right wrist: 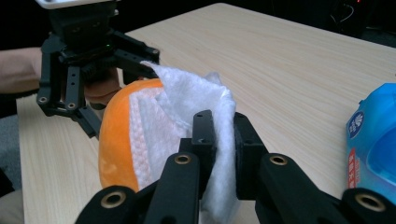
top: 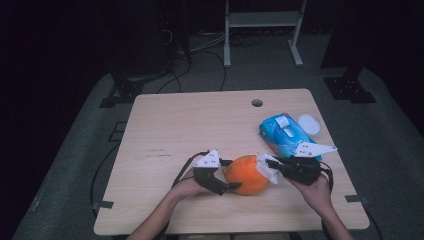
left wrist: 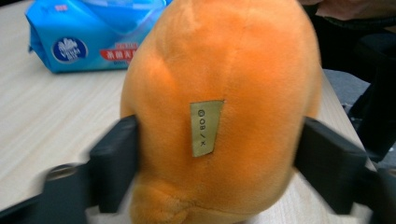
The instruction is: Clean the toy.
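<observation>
Where wipe (right wrist: 187, 112) drapes, toy (right wrist: 114, 140) hidden.

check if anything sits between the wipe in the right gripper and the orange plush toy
Nothing visible does. The white wipe, pinched in the right gripper, already lies against the orange plush toy, which the left gripper holds from the other side.

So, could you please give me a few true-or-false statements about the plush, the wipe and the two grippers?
1. The left gripper has its jaws on either side of the orange plush. True.
2. The right gripper holds a white wipe. True.
3. The wipe lies flat on the table, away from the plush. False: it rests against the plush.
4. The blue pack sits on the table's left side. False: it is at the right.
</observation>
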{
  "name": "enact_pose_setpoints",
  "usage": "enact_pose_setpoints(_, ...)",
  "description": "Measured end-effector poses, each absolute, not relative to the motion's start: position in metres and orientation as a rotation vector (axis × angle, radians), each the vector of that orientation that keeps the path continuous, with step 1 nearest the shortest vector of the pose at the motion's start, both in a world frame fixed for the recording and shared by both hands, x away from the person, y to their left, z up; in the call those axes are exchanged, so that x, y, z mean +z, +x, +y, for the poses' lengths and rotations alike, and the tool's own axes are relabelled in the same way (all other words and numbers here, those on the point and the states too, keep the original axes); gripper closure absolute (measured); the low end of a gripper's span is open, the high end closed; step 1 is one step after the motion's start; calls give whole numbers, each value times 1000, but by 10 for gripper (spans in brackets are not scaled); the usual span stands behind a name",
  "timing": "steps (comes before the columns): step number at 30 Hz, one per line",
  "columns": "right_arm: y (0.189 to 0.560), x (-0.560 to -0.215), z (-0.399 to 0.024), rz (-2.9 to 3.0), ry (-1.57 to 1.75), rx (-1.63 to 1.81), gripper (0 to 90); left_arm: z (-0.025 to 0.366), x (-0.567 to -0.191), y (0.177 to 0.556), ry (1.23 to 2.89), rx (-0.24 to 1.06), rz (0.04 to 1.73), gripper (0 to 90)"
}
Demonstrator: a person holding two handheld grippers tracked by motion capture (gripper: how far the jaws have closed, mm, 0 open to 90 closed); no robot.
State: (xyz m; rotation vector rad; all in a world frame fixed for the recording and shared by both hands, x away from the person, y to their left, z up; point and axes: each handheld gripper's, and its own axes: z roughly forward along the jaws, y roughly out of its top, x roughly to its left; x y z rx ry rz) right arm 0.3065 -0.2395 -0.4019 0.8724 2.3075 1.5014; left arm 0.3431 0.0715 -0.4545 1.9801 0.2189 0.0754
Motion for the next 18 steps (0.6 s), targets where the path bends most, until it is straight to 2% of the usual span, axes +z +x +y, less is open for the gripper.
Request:
enact_pose_setpoints(3,309,-400,-242,2289,888,1534,812,73,-443,339,1978,119,210,305)
enact_pose_setpoints(9,318,-407,-240,2292,939,1614,812,85,-414,335,2024,114,242,319)
enact_pose_setpoints(13,327,-421,-230,2372,956,1573,813,87,-418,337,2110,101,306,325)
enact_pose_setpoints(18,325,-416,-226,2377,914,1598,813,87,-419,340,2095,97,344,319)
